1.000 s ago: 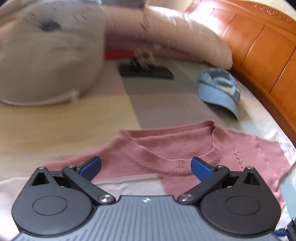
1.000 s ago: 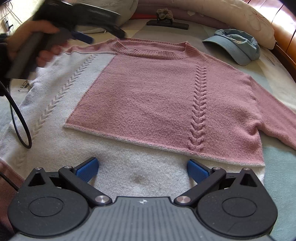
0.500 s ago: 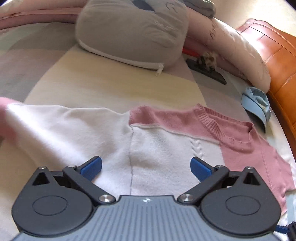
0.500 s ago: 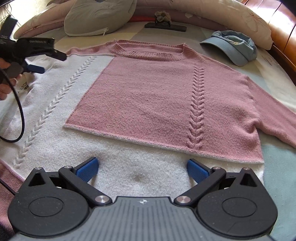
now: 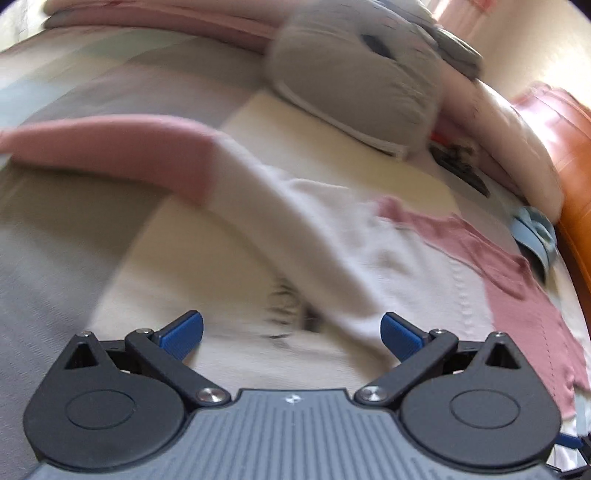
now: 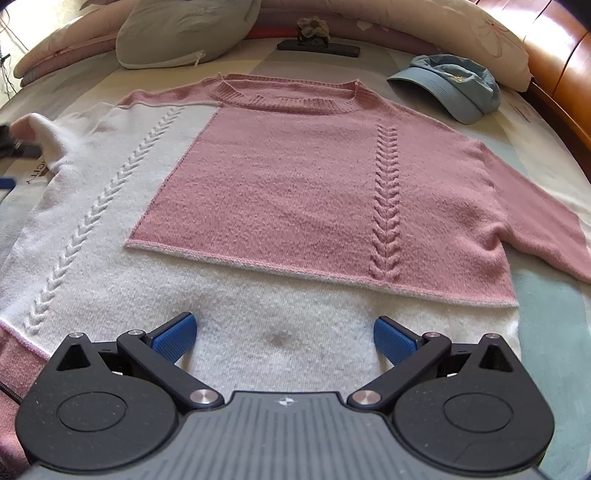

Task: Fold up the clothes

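A pink and white knit sweater lies spread flat on the bed, front up, neckline at the far side. My right gripper hovers open over its white hem area, holding nothing. In the blurred left wrist view the sweater's left sleeve, white with a pink cuff end, stretches out to the left across the bedding. My left gripper is open just short of the white sleeve near the armpit, with nothing between its fingers. The right sleeve runs off to the right.
A light blue cap lies on the bed at the far right. A grey pillow and pink pillows line the head of the bed, with a dark flat stand between them. An orange wooden headboard stands at the right.
My left gripper has swung left from the neckline to the left sleeve, and is out of the right wrist view apart from a dark edge. The right gripper has not moved.
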